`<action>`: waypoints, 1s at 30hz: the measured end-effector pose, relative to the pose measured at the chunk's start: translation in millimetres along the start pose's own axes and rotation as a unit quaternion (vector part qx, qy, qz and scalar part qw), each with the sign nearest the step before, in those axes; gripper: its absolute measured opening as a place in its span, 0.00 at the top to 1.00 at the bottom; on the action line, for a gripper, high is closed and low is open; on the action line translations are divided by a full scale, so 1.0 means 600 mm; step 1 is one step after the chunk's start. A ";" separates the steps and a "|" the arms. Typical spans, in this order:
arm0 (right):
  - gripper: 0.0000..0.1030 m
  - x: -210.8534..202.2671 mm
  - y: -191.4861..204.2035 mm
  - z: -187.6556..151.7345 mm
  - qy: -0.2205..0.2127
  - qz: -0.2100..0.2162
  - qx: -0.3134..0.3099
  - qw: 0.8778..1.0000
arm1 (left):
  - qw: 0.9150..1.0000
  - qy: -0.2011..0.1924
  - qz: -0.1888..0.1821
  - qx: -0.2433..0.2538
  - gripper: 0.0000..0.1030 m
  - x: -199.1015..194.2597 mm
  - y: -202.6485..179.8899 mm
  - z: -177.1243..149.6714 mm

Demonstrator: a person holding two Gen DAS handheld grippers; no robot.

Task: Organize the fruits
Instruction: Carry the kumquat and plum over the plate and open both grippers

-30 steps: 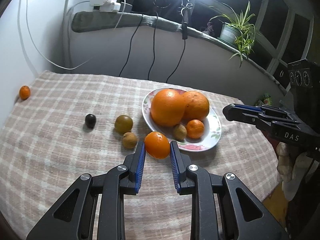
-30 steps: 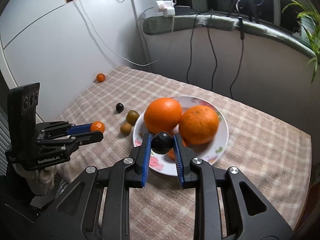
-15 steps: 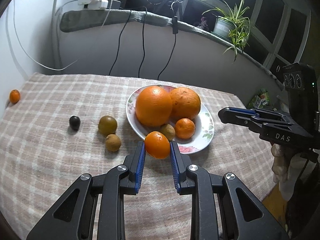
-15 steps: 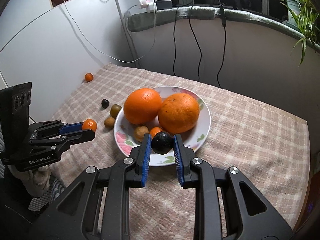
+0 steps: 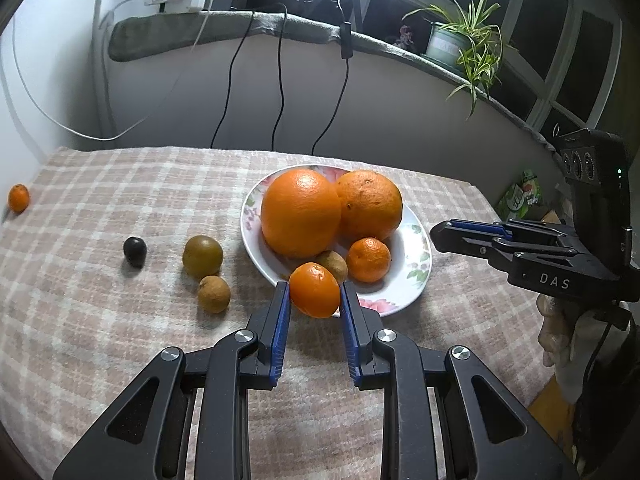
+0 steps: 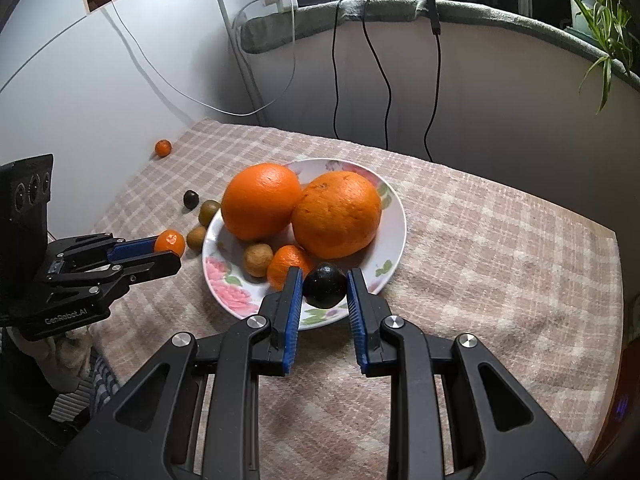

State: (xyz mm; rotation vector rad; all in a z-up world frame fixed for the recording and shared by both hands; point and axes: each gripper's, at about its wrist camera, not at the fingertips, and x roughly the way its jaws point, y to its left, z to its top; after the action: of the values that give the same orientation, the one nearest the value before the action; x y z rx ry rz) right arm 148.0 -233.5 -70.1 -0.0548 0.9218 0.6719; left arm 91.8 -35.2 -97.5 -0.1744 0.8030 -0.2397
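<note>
My left gripper (image 5: pixel 314 290) is shut on a small mandarin (image 5: pixel 314 289), held just before the near rim of the flowered plate (image 5: pixel 414 256). My right gripper (image 6: pixel 323 285) is shut on a dark round fruit (image 6: pixel 324 285) over the plate's (image 6: pixel 224 276) near edge. On the plate lie two big oranges (image 5: pixel 300 212) (image 5: pixel 370 205), a small mandarin (image 5: pixel 368 260) and a brown fruit (image 5: pixel 332 263). Left of the plate on the checked cloth lie a green-brown fruit (image 5: pixel 202 256), a brown fruit (image 5: pixel 214 294), a dark fruit (image 5: pixel 134 251) and, far left, a mandarin (image 5: pixel 19 198).
Cables (image 5: pixel 280 80) hang down the wall behind the table. A potted plant (image 5: pixel 460 40) stands on the ledge at the right. The table's right edge (image 6: pixel 616 280) drops off near the plate. A gloved hand (image 5: pixel 556 332) holds the right gripper.
Both grippers have come closer to the plate with their fruits. The dark fruit now hangs lower, over the plate's near rim.
</note>
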 end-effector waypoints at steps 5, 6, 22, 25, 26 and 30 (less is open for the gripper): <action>0.77 0.006 -0.005 -0.001 0.004 -0.001 0.002 1.000 | 1.000 0.004 -0.002 0.003 0.78 0.009 -0.005 0.002; 0.77 0.007 -0.005 -0.001 0.005 0.000 0.002 1.000 | 1.000 0.005 -0.002 0.004 0.78 0.011 -0.005 0.002; 0.77 0.016 -0.006 -0.002 0.007 -0.001 0.003 1.000 | 1.000 0.009 -0.004 0.004 0.78 0.021 -0.002 0.005; 0.77 0.016 -0.006 -0.002 0.007 0.000 0.003 1.000 | 1.000 0.010 -0.005 0.006 0.77 0.023 -0.004 0.005; 0.77 0.018 -0.004 -0.002 0.007 0.001 0.002 1.000 | 1.000 0.011 -0.005 0.007 0.77 0.024 -0.005 0.004; 0.77 0.018 -0.002 -0.003 0.007 0.000 0.000 1.000 | 1.000 0.011 -0.007 0.009 0.77 0.026 -0.007 0.005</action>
State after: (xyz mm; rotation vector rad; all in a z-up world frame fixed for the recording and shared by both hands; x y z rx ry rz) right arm 152.2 -229.4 -79.6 -0.0601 0.9360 0.6734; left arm 103.7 -43.2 -104.9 -0.1608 0.8208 -0.2615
